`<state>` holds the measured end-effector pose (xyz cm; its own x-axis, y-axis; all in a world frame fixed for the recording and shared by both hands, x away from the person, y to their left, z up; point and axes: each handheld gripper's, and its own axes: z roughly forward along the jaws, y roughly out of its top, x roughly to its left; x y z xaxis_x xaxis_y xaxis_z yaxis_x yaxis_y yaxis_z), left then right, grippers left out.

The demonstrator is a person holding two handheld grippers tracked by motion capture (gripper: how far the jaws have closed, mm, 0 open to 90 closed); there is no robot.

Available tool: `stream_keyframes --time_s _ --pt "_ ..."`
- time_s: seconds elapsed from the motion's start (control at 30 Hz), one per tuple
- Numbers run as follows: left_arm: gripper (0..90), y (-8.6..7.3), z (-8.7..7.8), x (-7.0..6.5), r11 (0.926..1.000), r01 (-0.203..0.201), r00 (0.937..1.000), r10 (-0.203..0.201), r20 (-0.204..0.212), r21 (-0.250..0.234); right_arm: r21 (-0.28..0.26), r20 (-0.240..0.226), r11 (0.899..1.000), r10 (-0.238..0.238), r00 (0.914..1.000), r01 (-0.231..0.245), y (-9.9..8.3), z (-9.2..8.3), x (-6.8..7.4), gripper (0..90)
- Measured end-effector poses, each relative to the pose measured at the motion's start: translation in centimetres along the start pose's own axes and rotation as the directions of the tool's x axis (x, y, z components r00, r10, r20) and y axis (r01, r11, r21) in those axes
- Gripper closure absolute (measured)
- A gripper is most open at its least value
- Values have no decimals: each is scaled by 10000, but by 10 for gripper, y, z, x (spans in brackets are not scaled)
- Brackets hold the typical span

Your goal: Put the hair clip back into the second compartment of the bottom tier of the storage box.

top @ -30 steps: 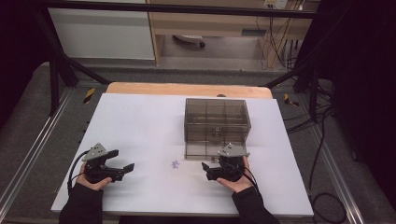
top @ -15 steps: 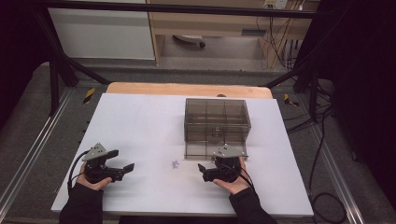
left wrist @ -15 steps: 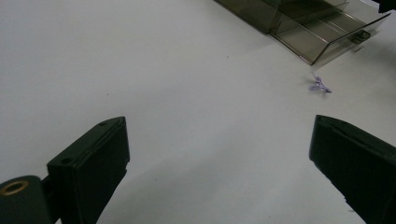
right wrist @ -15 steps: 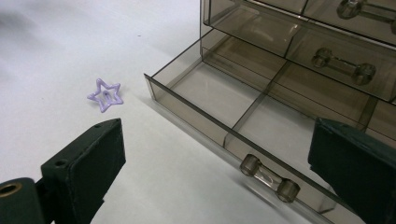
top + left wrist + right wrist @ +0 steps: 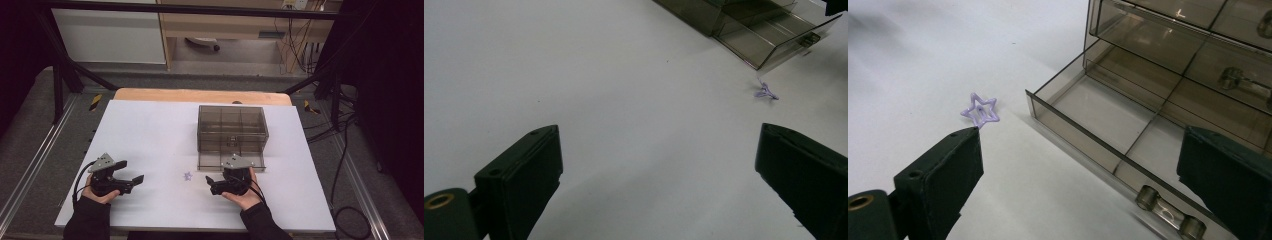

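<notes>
A small purple star-shaped clip [image 5: 188, 176] lies on the white table in front of a smoky clear drawer box [image 5: 232, 125]. The box's bottom drawer [image 5: 230, 162] is pulled out, and what shows of it is empty. My right gripper [image 5: 211, 185] is open just in front of that drawer, its jaws pointing left toward the star. In the right gripper view [image 5: 1083, 150] the star [image 5: 980, 111] lies just beyond the left jaw and the drawer [image 5: 1073, 125] ahead to the right. My left gripper [image 5: 131, 172] rests open at the front left, and the star [image 5: 766, 93] is far ahead of it [image 5: 659, 145].
The white table top [image 5: 150, 130] has wide bare room on its left half. A wooden strip [image 5: 200, 95] runs along the far edge. Metal rails and cables lie on the floor around the table.
My right gripper has shifted a little left and toward the front edge, and its jaws have swung left toward the star. The left gripper, the star and the box are unmoved.
</notes>
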<state>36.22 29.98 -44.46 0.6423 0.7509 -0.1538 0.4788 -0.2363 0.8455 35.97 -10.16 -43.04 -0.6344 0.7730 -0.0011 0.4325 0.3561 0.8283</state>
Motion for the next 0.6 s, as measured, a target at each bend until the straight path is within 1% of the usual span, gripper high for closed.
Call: stream_keyframes --time_s 0.23,0.6 --pt "44 0 0 0 10000 -8 10000 8 -8 -6 -20 -96 10000 -73 9999 73 5 3 8 56" --pt "45 0 0 0 10000 -30 10000 30 -9 -7 106 -240 9990 -441 9987 444 14 14 25 72"
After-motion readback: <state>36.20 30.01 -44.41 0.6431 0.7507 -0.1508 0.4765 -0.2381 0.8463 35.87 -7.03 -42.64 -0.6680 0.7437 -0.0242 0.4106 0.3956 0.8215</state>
